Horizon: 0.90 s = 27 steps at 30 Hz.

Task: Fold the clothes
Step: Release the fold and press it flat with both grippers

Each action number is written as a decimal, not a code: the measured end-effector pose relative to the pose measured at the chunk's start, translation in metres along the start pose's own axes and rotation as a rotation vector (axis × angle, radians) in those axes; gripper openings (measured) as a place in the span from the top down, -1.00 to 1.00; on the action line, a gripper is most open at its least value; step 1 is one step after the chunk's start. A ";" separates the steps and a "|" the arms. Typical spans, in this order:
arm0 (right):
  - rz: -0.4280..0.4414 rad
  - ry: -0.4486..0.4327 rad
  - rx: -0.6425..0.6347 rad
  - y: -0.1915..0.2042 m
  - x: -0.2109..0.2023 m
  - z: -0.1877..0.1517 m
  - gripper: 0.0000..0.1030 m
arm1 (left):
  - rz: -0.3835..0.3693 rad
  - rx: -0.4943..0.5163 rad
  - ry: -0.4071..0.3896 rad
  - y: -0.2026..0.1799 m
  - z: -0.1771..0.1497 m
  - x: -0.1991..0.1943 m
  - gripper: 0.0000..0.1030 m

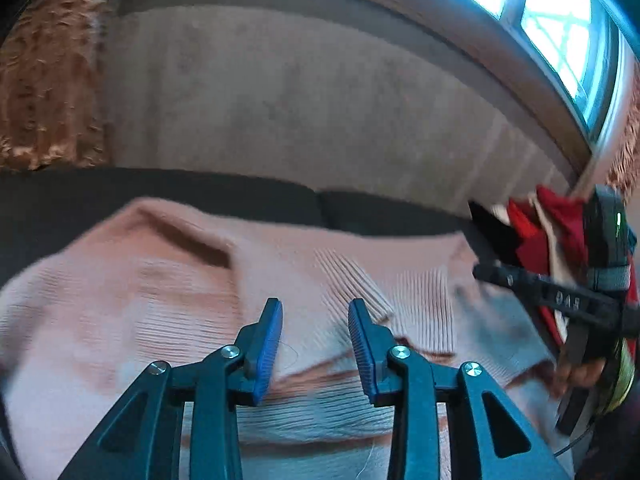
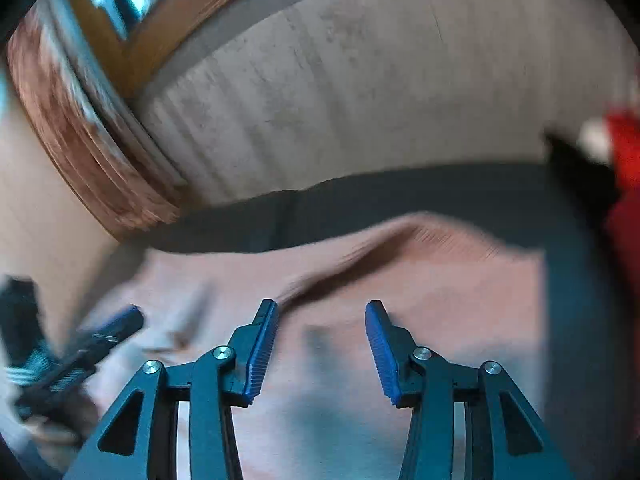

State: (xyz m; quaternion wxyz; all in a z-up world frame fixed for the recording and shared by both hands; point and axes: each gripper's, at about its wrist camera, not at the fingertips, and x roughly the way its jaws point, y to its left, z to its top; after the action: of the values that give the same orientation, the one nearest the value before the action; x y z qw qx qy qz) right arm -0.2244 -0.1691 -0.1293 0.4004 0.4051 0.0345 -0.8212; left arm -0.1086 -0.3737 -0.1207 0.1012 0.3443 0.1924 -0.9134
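A pale pink ribbed sweater (image 1: 160, 292) lies spread on a dark cushion (image 1: 240, 196), with a ribbed cuff (image 1: 352, 292) folded across its middle. My left gripper (image 1: 316, 312) hovers open just above that cuff, nothing between its blue pads. In the right wrist view the same sweater (image 2: 440, 300) fills the lower half, blurred by motion. My right gripper (image 2: 322, 312) is open over it and holds nothing. The right gripper also shows at the right edge of the left wrist view (image 1: 568, 300), and the left gripper shows blurred at the left edge of the right wrist view (image 2: 80, 344).
A pile of red, black and white clothes (image 1: 544, 232) sits at the right end of the cushion. A grey upholstered backrest (image 1: 300, 92) rises behind, with a brown furry throw (image 1: 44, 72) at the left. A window (image 1: 560, 20) is at the upper right.
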 end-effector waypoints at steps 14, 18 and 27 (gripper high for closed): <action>-0.127 0.029 -0.030 -0.043 0.073 0.039 0.44 | -0.087 -0.073 0.017 0.011 -0.012 0.022 0.34; -0.099 0.010 0.021 -0.052 0.069 0.038 0.44 | -0.096 -0.088 0.015 0.012 -0.012 0.026 0.34; -0.235 0.001 0.089 -0.061 0.035 0.026 0.25 | -0.100 -0.097 0.013 0.017 -0.012 0.025 0.35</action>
State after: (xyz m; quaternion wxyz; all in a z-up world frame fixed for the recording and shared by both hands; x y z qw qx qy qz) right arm -0.2950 -0.1591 -0.1525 0.2829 0.4161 0.0458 -0.8630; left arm -0.1146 -0.3855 -0.1504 0.0707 0.3348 0.2540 -0.9046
